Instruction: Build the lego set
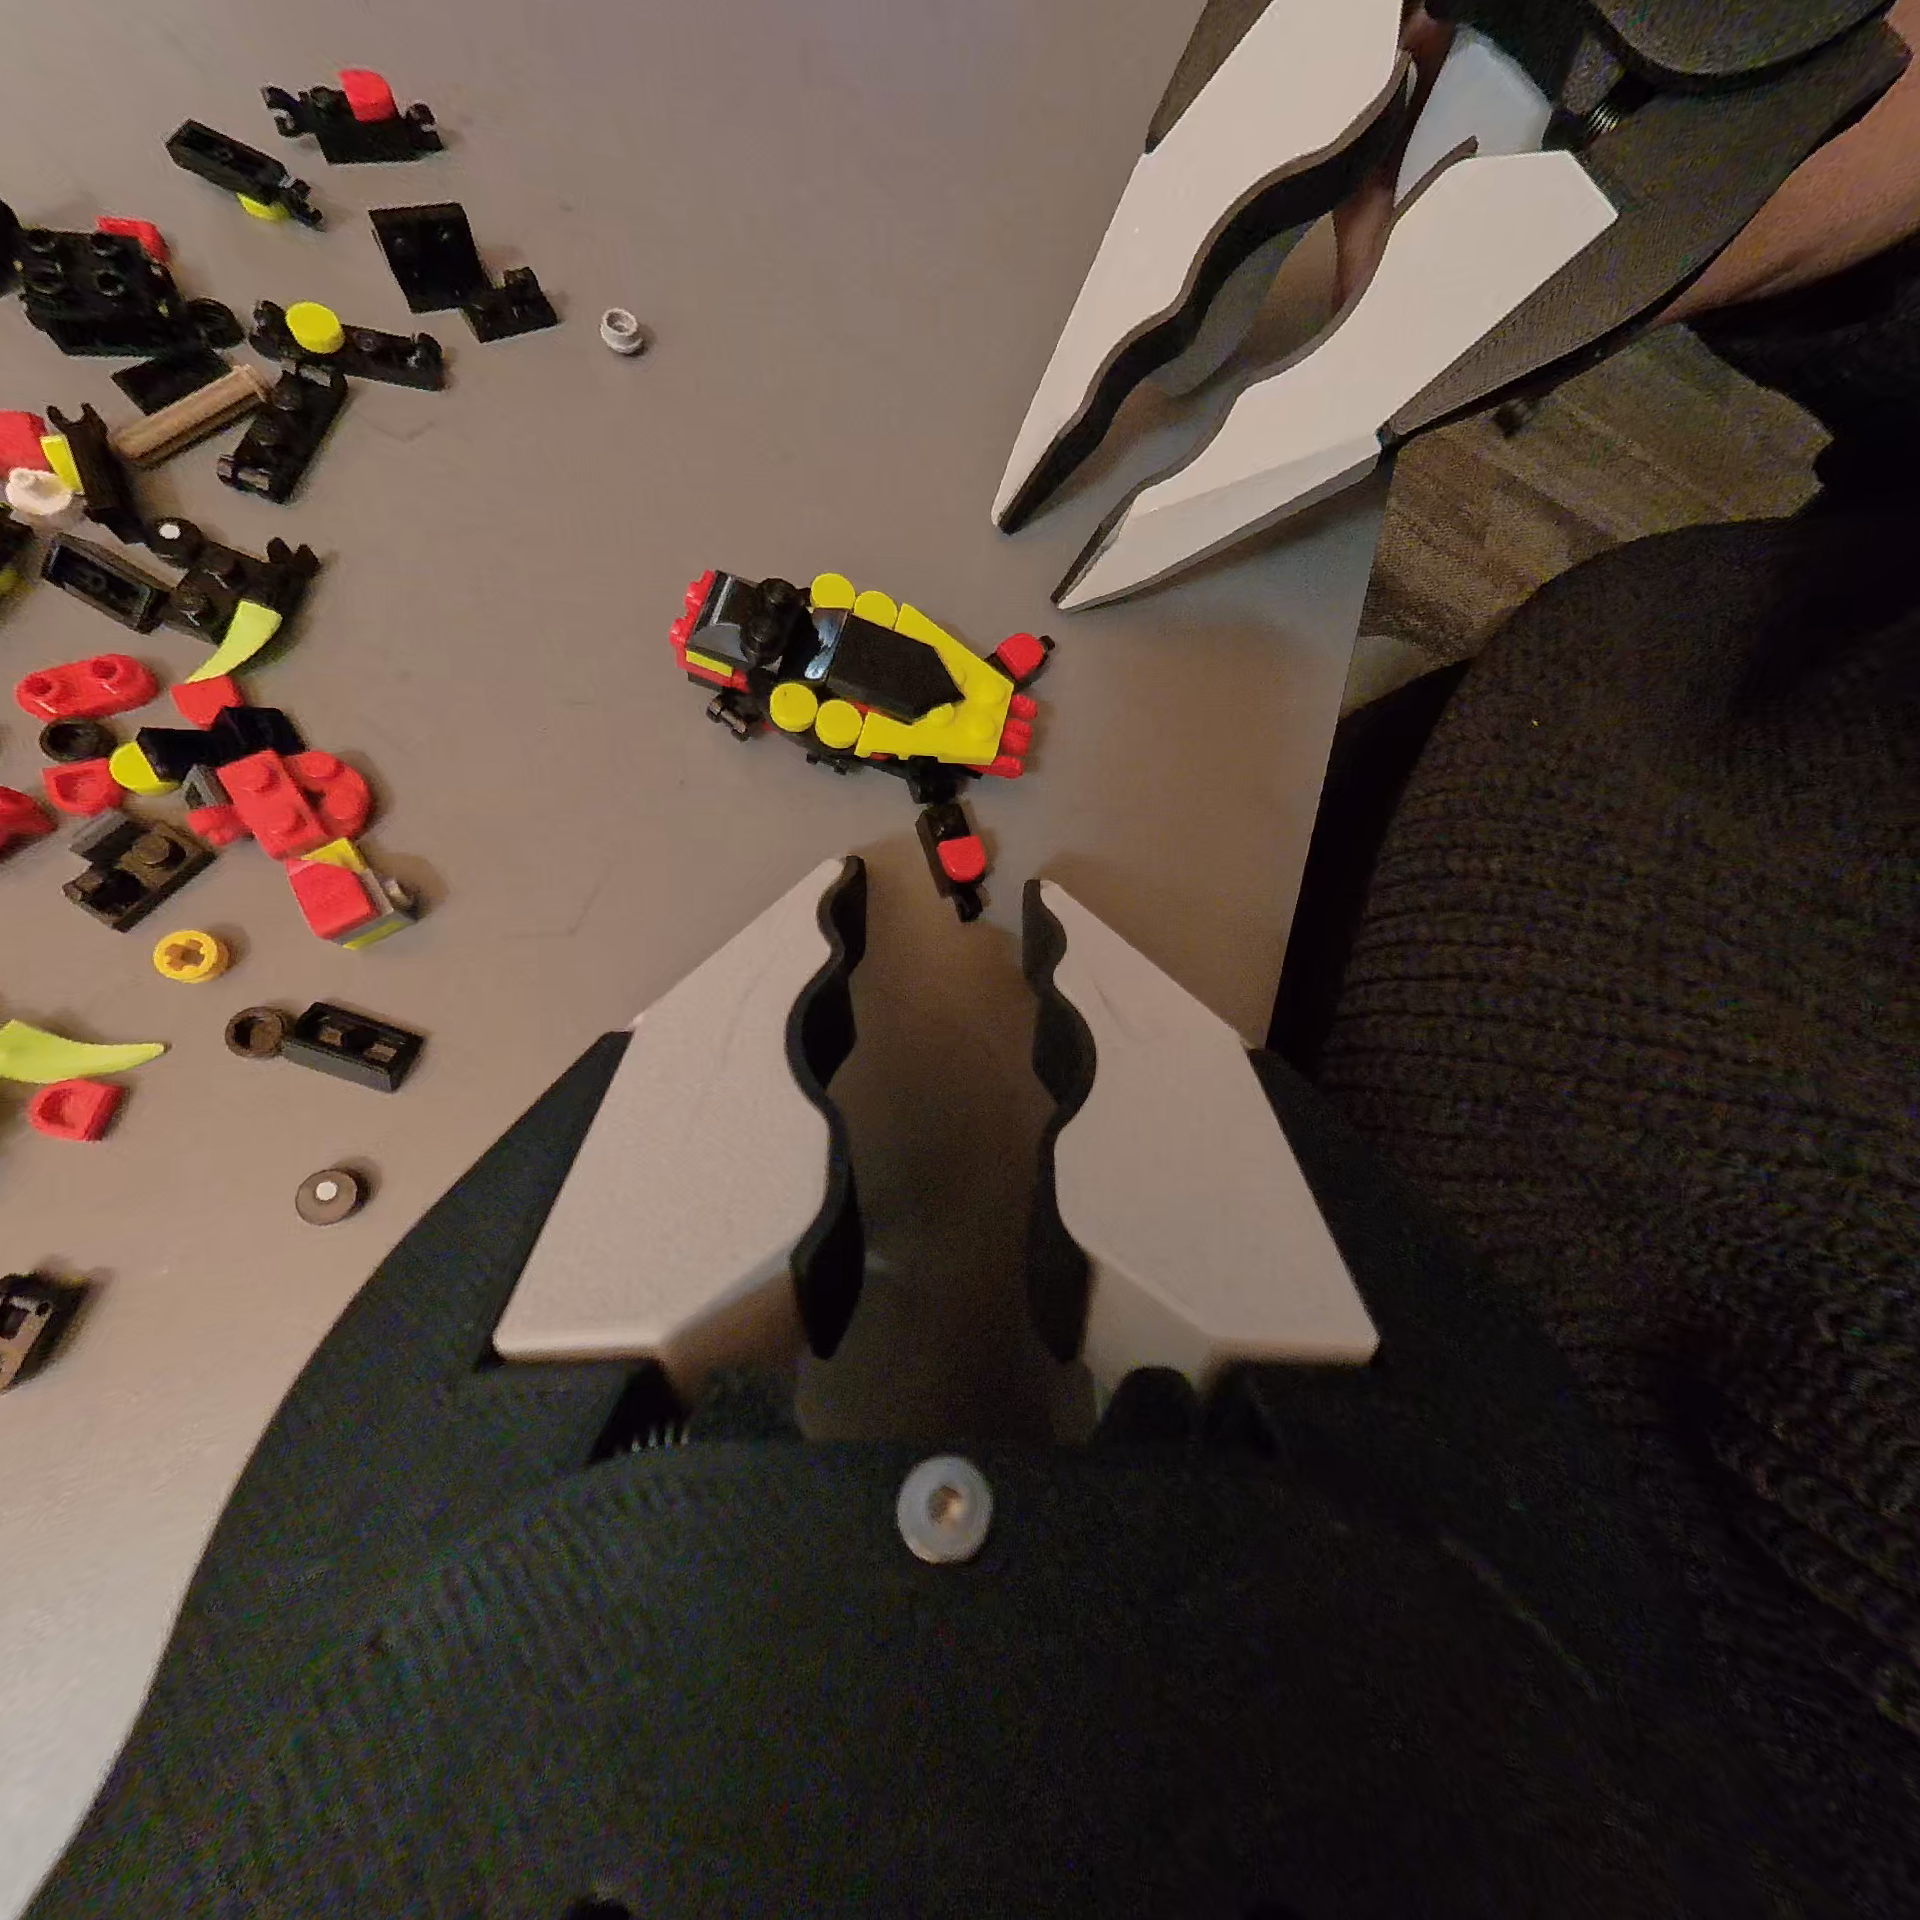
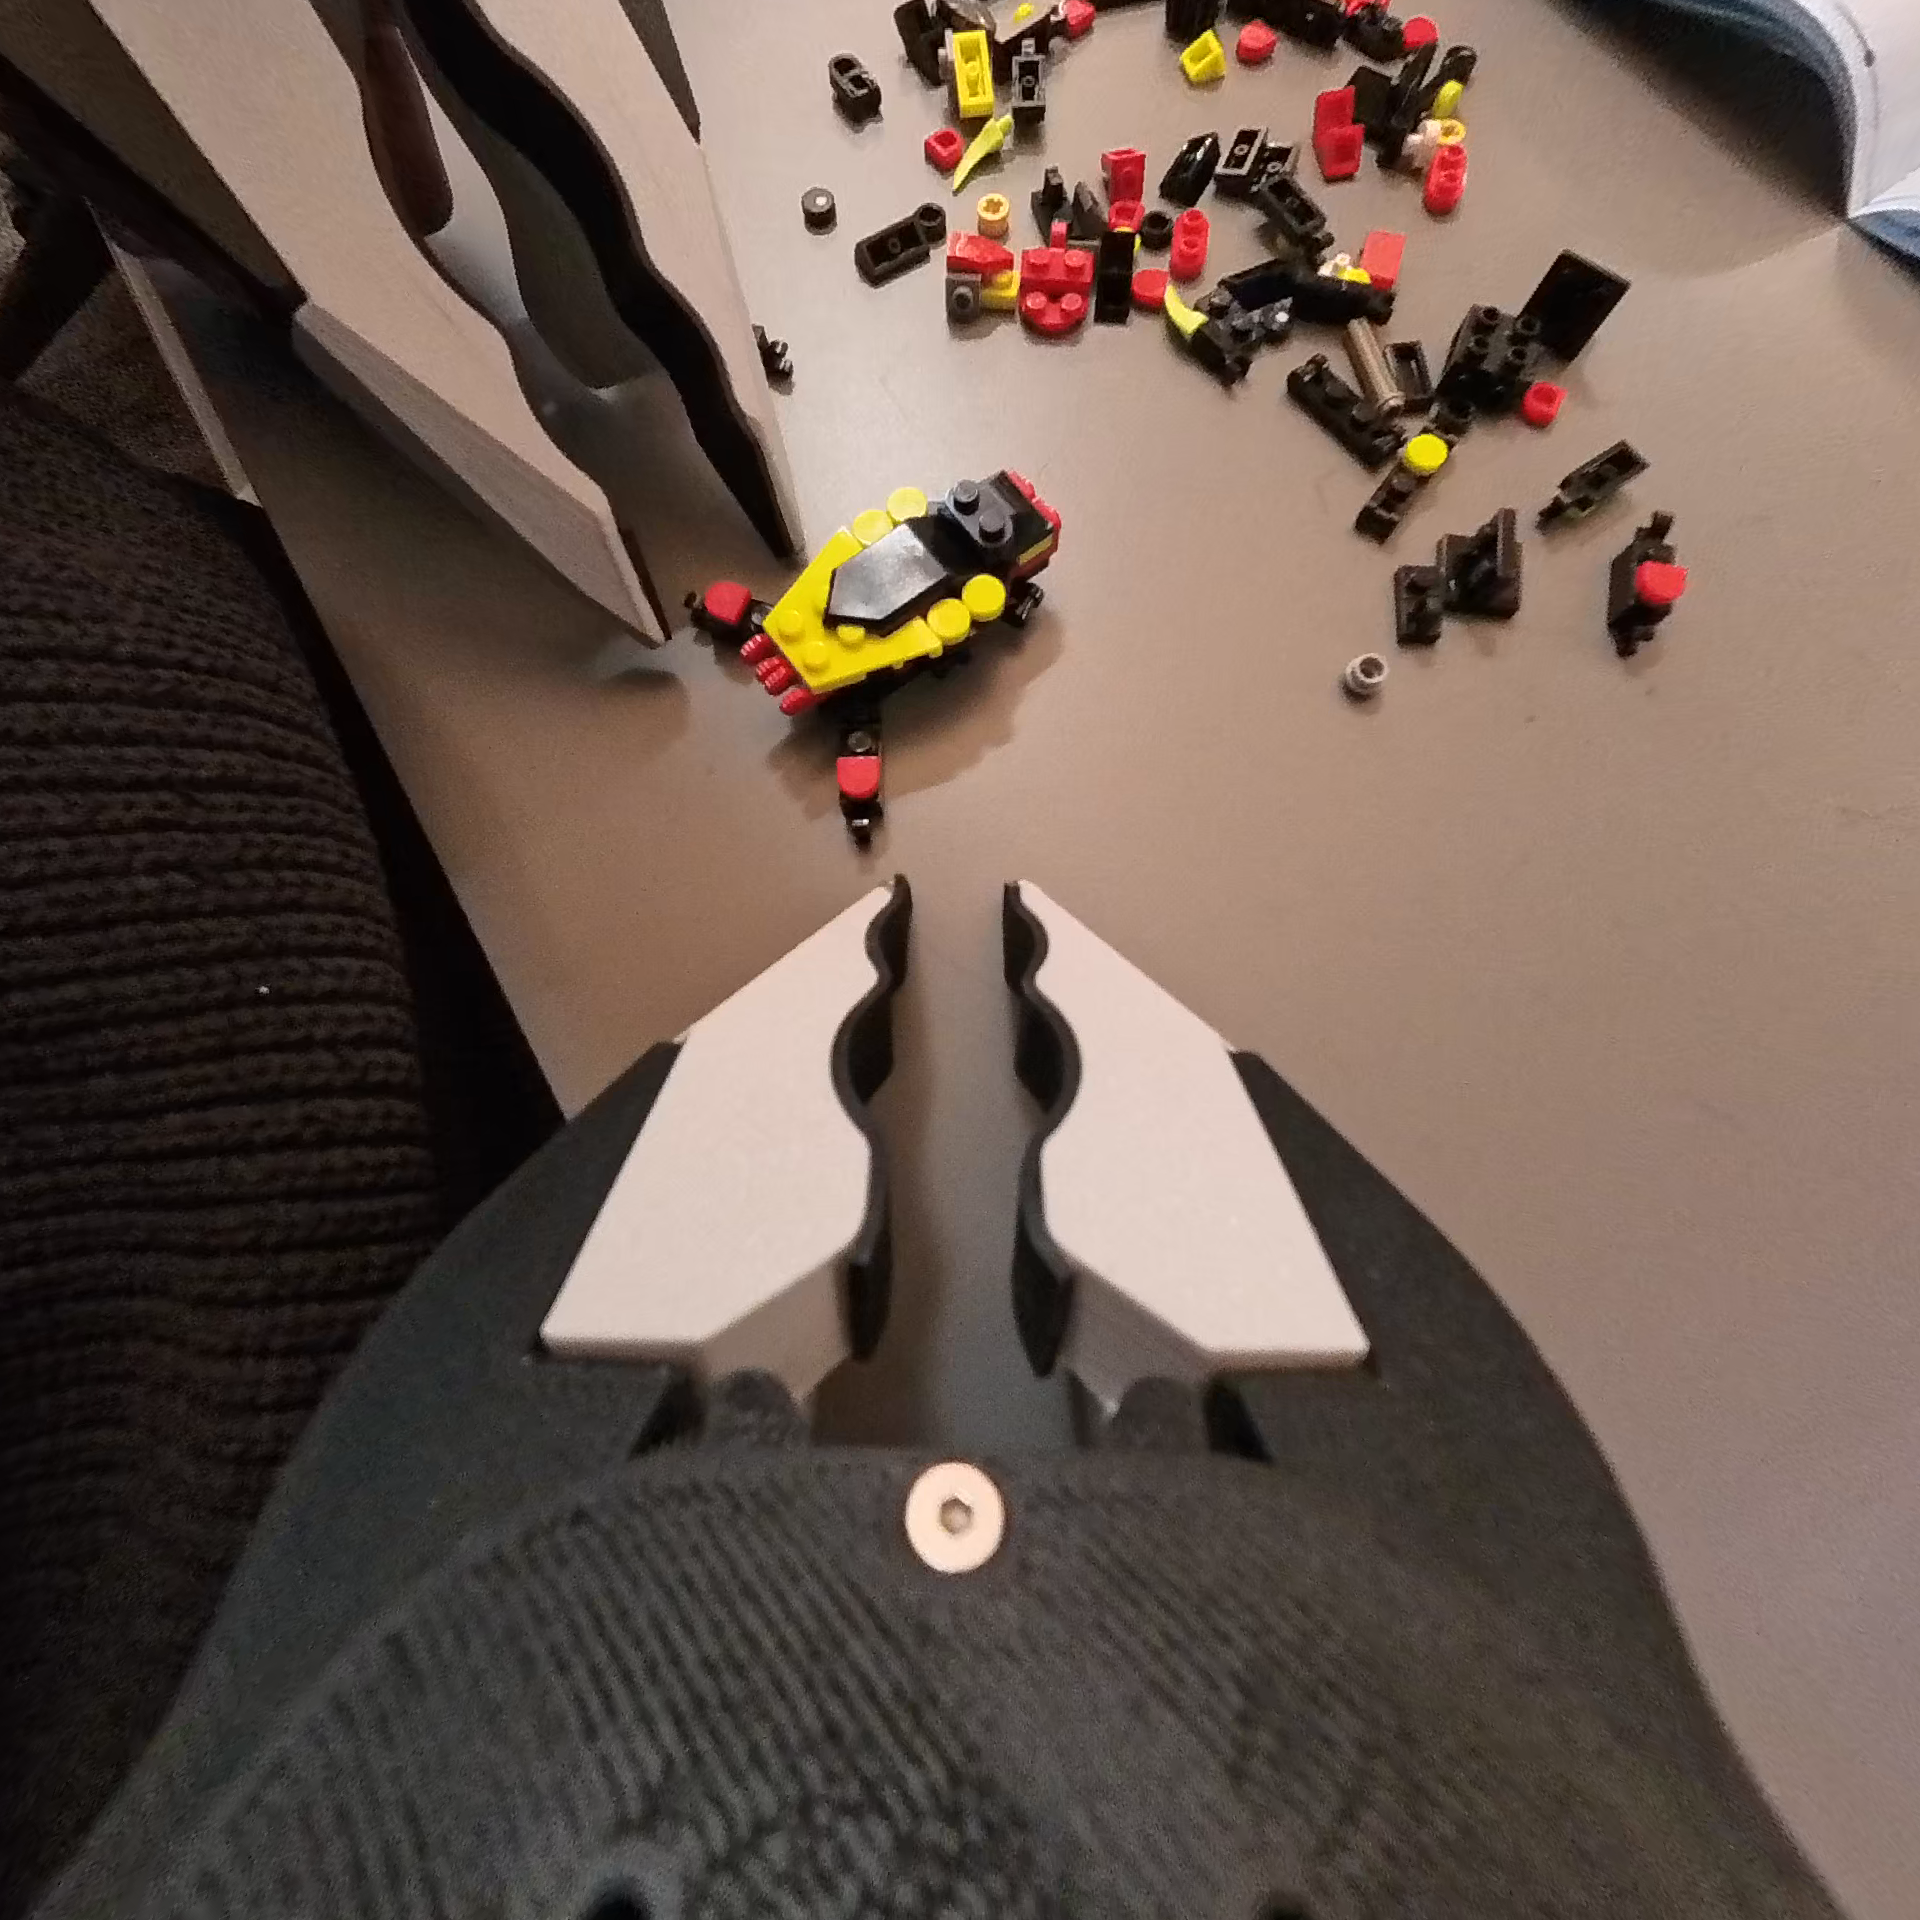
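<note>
the matte grey table point(image 1: 644, 156) bears everything. the left gripper point(image 1: 940, 883), jaws fairly wide and bare, sits just short of the brick model point(image 1: 862, 675); the model's black-and-red side strut point(image 1: 954, 852) points back toward its fingertips, about touching the right one. the right gripper point(image 2: 954, 894), jaws narrower and also bare, faces that strut from a bit farther off. the model is glossy hard plastic, its long axis crosswise to both. loose bricks point(image 1: 187, 665) scatter well beyond the model.
</note>
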`<state>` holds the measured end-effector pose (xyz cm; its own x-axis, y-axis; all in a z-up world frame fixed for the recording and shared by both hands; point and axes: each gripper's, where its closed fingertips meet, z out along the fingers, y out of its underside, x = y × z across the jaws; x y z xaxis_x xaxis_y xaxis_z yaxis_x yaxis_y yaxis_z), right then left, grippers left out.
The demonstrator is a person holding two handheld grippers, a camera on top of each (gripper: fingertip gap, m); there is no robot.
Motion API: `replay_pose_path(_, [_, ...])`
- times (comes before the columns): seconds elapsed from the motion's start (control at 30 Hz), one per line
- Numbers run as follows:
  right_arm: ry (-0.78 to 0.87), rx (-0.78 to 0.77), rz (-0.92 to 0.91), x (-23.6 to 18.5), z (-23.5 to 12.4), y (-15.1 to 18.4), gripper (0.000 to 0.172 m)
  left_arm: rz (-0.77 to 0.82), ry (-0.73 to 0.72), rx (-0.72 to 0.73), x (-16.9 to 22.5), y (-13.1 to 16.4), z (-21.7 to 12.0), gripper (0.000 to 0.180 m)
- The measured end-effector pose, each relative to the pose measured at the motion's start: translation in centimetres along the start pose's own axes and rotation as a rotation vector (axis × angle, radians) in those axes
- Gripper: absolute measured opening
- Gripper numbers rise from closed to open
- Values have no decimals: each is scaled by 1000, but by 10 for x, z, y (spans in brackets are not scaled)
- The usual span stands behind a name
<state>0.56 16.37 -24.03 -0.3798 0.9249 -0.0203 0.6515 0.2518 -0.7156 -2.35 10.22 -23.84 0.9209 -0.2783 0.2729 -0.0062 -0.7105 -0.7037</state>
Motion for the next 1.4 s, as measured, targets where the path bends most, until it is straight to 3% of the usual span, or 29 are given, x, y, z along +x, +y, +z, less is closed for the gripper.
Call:
replay_pose_path(0.03, [-1,0,0,0,0,0,17,0,0,0,0,0,0,28])
replay_pose_path(0.47, [-7,6,-2,-1,0,0,18,-45,-40,36,-14,-6,-10,31])
replay_pose_path(0.6, [-17,8,0,-2,0,0,20,-174,-153,286,-67,-35,-71,31])
replay_pose_path(0.67, [-17,6,-4,-1,0,0,18,-274,-265,384,-99,-34,-110,30])
replay_pose_path(0.73, [-17,0,-5,0,0,0,16,-356,-278,392,-106,-23,-128,33])
replay_pose_path(0.8, [-15,-10,-9,2,0,0,13,-362,-291,294,-101,-2,-120,33])
replay_pose_path(0.9, [-24,-25,13,4,1,0,10,-247,-392,83,-94,29,-100,31])
replay_pose_path(0.97, [-34,-19,60,6,1,-2,16,-164,-418,28,-91,34,-93,27])
replay_pose_path(1.07, [-59,33,147,10,-2,-11,24,-154,-374,14,-89,36,-85,26])
replay_pose_path(1.2, [-103,174,178,11,-20,-36,18,-210,-345,82,-96,33,-87,21])
replay_pose_path(1.4, [95,273,49,33,-39,-51,11,-246,-325,246,-98,10,-103,4])
